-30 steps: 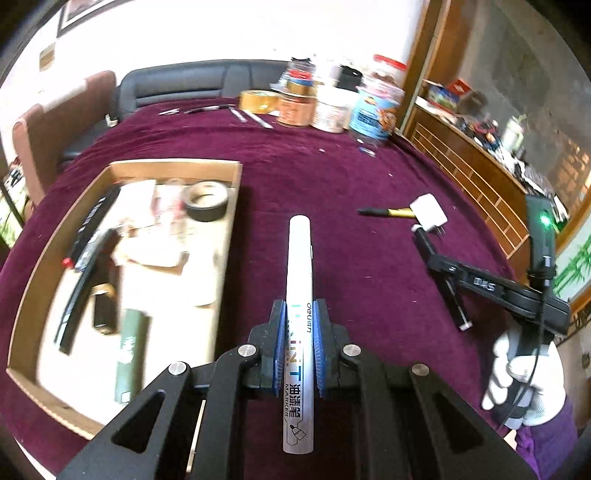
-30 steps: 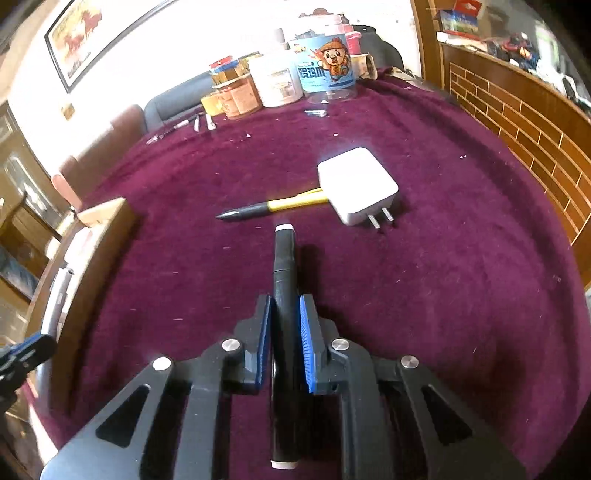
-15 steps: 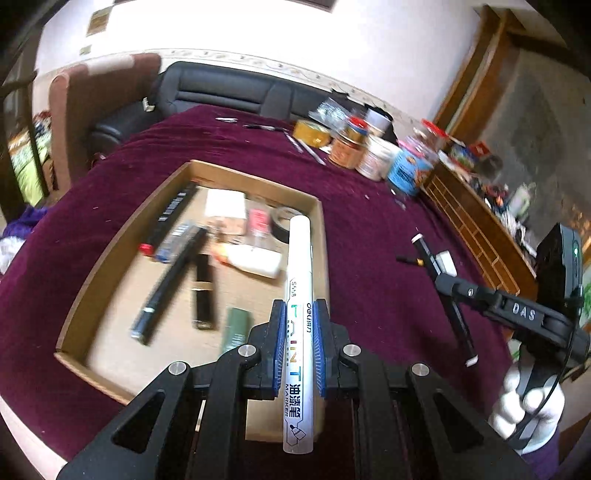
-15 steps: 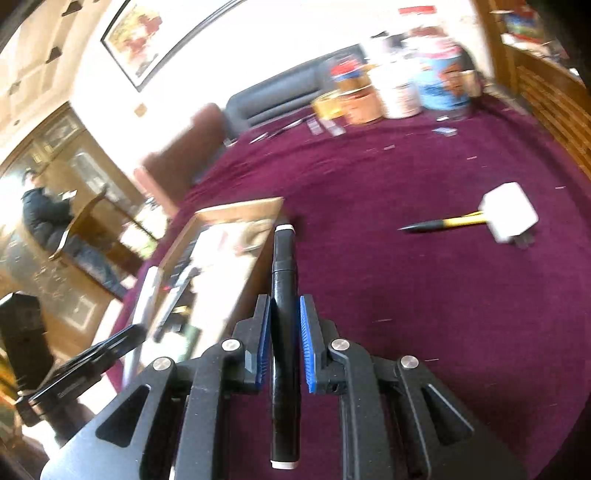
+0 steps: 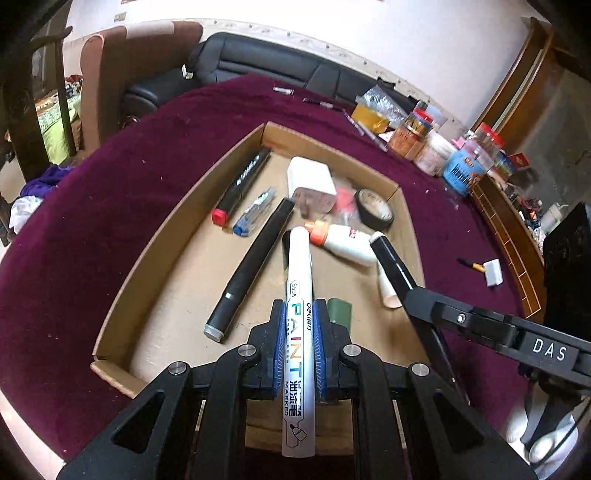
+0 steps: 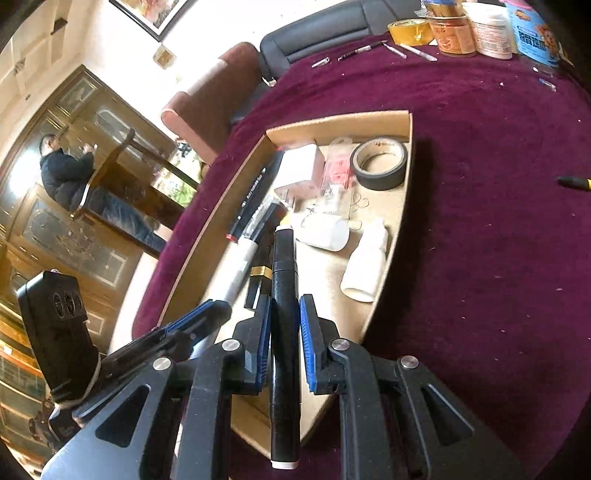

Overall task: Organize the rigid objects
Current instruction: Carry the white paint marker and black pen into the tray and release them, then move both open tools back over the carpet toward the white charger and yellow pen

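Note:
My left gripper (image 5: 297, 325) is shut on a white paint marker (image 5: 298, 295) and holds it over the near end of the cardboard tray (image 5: 147, 258). My right gripper (image 6: 283, 325) is shut on a black marker (image 6: 284, 295), over the same tray (image 6: 399, 206) from its right side; it also shows in the left wrist view (image 5: 397, 266). The left gripper and its white marker (image 6: 240, 266) show at lower left in the right wrist view. The tray holds several pens, a white charger (image 5: 310, 177), a black tape roll (image 5: 375, 212) and a white glue bottle (image 5: 343, 243).
A white charger (image 5: 493, 271) and a yellow-black pen (image 5: 469, 263) lie on the purple tablecloth right of the tray. Jars, cans and yellow tape (image 6: 410, 31) stand at the table's far edge. Chairs and a sofa ring the table. A seated person (image 6: 66, 177) is far left.
Both grippers have carried their markers left from the open tablecloth to above the tray. The grips have not changed.

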A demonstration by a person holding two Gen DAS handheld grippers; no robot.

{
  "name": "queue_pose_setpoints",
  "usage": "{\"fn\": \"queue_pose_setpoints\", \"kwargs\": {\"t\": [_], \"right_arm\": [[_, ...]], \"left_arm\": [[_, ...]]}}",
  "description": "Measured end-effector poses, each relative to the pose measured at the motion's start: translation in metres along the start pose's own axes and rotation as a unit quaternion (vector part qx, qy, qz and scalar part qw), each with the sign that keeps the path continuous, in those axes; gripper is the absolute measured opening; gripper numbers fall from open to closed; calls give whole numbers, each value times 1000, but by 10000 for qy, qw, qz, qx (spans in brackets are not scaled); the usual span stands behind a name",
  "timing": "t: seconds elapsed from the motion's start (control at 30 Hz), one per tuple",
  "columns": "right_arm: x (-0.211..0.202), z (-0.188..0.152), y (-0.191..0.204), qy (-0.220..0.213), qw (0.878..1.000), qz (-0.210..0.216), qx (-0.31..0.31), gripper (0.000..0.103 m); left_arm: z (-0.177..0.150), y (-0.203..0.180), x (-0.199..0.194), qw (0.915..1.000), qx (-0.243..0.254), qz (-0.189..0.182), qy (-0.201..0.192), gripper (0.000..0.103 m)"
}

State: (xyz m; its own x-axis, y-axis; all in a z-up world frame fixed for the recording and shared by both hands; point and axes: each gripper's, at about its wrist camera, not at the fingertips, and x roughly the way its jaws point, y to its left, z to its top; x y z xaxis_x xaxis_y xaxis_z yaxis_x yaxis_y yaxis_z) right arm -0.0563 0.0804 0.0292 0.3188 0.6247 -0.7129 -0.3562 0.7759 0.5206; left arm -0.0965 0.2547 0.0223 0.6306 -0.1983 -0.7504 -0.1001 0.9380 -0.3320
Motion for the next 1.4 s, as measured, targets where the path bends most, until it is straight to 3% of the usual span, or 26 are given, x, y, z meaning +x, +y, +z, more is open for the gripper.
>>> {"fn": "queue_pose_setpoints", "kwargs": {"t": [0.4, 0.57, 0.7, 0.8, 0.93, 1.07, 1.13, 1.4], "right_arm": [[38, 16, 2, 237, 9979, -587, -141, 13], [47, 26, 2, 201, 9959, -856, -189, 14], [41, 20, 1, 243, 9980, -575, -37, 15], [28, 13, -1, 122, 9987, -499, 71, 16], [-2, -2, -2, -307, 9977, -595, -50, 21], [-27, -17, -2, -724, 9933, -876, -206, 41], [-37, -21, -3, -887, 9905, -1010, -276, 47], [-63, -30, -18, -1142, 9865, -1156, -197, 47]], "left_arm": [[10, 10, 20, 9995, -137, 259, 79, 12], [8, 12, 20, 9984, -153, 538, 127, 30], [5, 7, 4, 9982, -55, 595, -102, 45], [2, -3, -13, 9962, 125, 777, -385, 50], [-3, -21, -31, 9876, 445, 1269, -810, 65], [-7, -41, -42, 9759, 772, 1663, -1179, 71], [-10, -49, -45, 9722, 905, 1747, -1267, 73], [-17, -73, -48, 9703, 1127, 1755, -1225, 74]]}}
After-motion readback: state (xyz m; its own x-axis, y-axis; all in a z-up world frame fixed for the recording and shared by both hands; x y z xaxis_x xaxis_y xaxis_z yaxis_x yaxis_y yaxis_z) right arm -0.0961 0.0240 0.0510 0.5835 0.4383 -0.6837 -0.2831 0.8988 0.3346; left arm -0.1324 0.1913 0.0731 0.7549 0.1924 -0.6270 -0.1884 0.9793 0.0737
